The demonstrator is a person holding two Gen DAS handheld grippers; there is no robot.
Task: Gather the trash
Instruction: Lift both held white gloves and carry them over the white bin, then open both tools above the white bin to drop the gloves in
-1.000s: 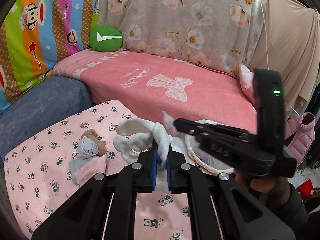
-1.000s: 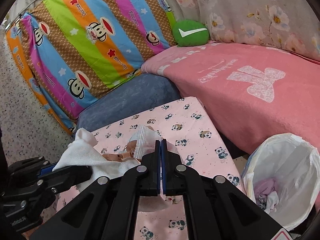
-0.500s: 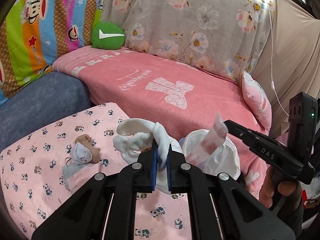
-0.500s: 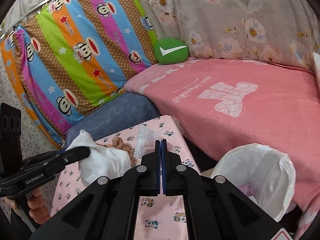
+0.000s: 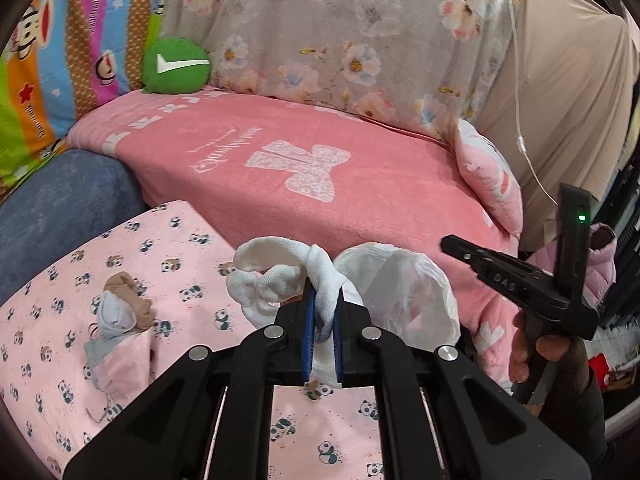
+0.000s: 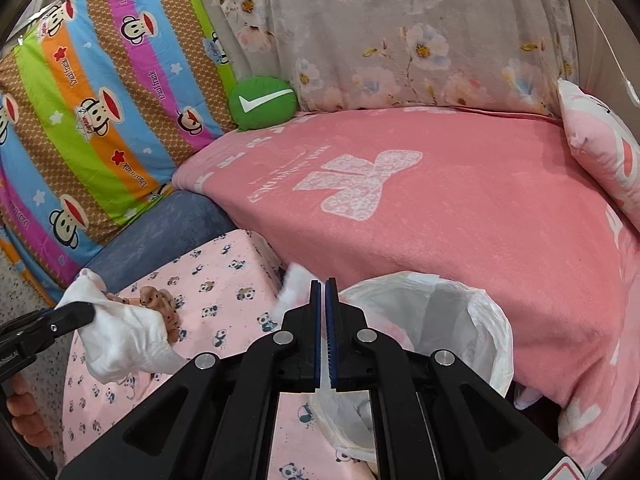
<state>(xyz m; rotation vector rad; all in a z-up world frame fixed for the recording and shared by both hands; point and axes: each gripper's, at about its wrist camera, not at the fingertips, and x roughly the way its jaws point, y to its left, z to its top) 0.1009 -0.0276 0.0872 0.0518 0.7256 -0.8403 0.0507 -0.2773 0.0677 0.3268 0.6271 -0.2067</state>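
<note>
Jaws of our left gripper (image 5: 320,316) are clamping a crumpled white cloth (image 5: 276,276), while those of our right gripper (image 6: 323,300) are opening, parted narrowly, a pale scrap (image 6: 294,286) slipping out beside them. We are dropping trash into the white-lined bin (image 6: 472,312). Next, we judge, the cloth needs carrying over that rim.

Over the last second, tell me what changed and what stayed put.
The right hand-held gripper swung from the panda-print table to above the white-lined bin; its jaws are opening, and the wrapper it pinched is slipping free. The left hand-held gripper drifted slightly, still clamping the white cloth. The crumpled pile stayed.
</note>
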